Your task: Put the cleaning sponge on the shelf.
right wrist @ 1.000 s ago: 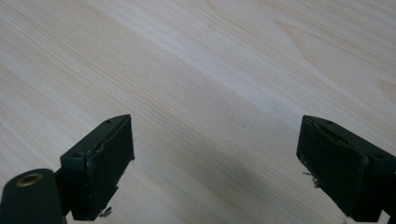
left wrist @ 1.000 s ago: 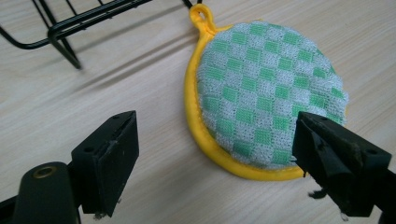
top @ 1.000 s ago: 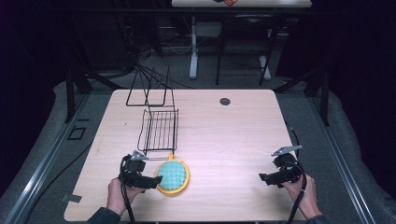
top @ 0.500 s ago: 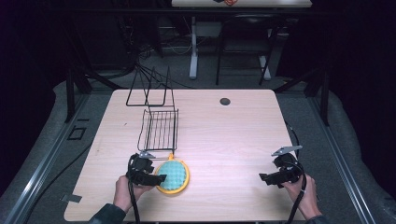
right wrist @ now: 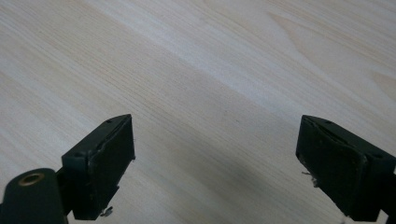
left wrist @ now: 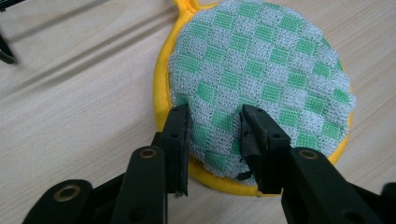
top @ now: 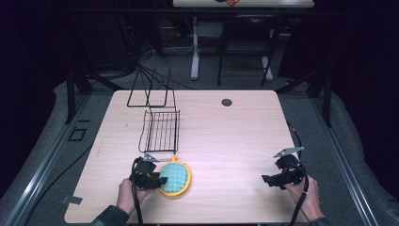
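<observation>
A round scrubber with a green-and-white checked mesh face [left wrist: 261,70] and a yellow rim [left wrist: 161,93] lies flat on the wooden table, near the front left [top: 175,175]. My left gripper [top: 159,179] comes at it from the left. In the left gripper view its jaws [left wrist: 215,116] stand narrowly apart, pinching the near edge of the mesh between them. My right gripper [top: 266,179] hovers at the front right, far from the scrubber. Its jaws [right wrist: 215,135] are wide open over bare wood, with nothing between them.
A black wire rack [top: 160,129] lies just behind the scrubber, with a taller wire frame [top: 148,92] at the table's back left. A small dark round spot [top: 227,102] marks the back middle. The front edge of the table is close to both hands.
My left gripper has moved right, from beside the scrubber onto its near edge, and its jaws now close on the mesh. The right gripper has stayed put.
</observation>
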Demonstrator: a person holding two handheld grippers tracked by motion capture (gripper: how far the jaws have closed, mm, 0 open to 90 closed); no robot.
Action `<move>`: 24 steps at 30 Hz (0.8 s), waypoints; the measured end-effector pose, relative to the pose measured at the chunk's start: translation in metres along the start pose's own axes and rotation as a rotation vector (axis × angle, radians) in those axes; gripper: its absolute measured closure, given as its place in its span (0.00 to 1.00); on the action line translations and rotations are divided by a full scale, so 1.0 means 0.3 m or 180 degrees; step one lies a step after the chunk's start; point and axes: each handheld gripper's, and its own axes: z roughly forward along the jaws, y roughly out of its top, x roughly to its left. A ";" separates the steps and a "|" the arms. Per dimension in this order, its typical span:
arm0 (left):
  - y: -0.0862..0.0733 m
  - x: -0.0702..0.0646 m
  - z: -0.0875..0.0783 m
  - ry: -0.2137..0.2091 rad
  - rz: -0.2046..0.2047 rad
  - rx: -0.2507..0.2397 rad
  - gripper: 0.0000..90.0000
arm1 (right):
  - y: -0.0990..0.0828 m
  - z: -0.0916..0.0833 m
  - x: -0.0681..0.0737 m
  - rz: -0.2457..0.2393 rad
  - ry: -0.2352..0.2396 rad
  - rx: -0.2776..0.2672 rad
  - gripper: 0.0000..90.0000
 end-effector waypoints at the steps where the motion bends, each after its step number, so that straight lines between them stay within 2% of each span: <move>1: -0.001 -0.003 0.000 0.0002 0.0031 -0.0005 0.74 | 0.001 -0.001 0.002 0.0000 -0.0005 0.0002 0.12; 3: -0.001 -0.006 0.000 0.0012 0.0038 -0.0005 0.76 | 0.001 -0.002 0.003 0.0000 -0.0003 0.0000 0.12; 4: -0.001 -0.010 0.000 0.0053 0.0094 -0.0009 0.78 | 0.002 -0.002 0.003 -0.0004 -0.0007 0.0004 0.13; 6: 0.000 -0.012 0.000 0.0064 0.0124 -0.0006 0.80 | 0.001 0.001 0.003 0.0015 0.0001 -0.0002 0.13; 10: -0.001 -0.027 0.001 0.0167 0.0204 -0.0018 0.85 | -0.001 0.003 0.000 0.0016 -0.0007 0.0011 0.13; 12: 0.000 -0.039 0.001 0.0244 0.0312 -0.0011 0.86 | 0.000 0.000 0.001 0.0016 -0.0009 0.0019 0.13; 13: 0.000 -0.049 0.002 0.0323 0.0398 -0.0024 0.90 | -0.001 -0.001 0.002 0.0013 -0.0012 0.0019 0.13; 18: -0.001 -0.063 0.002 0.0411 0.0514 -0.0060 0.93 | -0.003 0.003 0.001 -0.0005 -0.0014 0.0015 0.13; 19: -0.002 -0.064 0.001 0.0405 0.0552 -0.0088 0.94 | -0.003 0.004 0.001 -0.0015 -0.0017 0.0038 0.13; 24: -0.001 -0.061 -0.007 0.0339 0.0581 -0.0137 0.94 | -0.004 0.009 -0.002 -0.0001 -0.0008 0.0044 0.13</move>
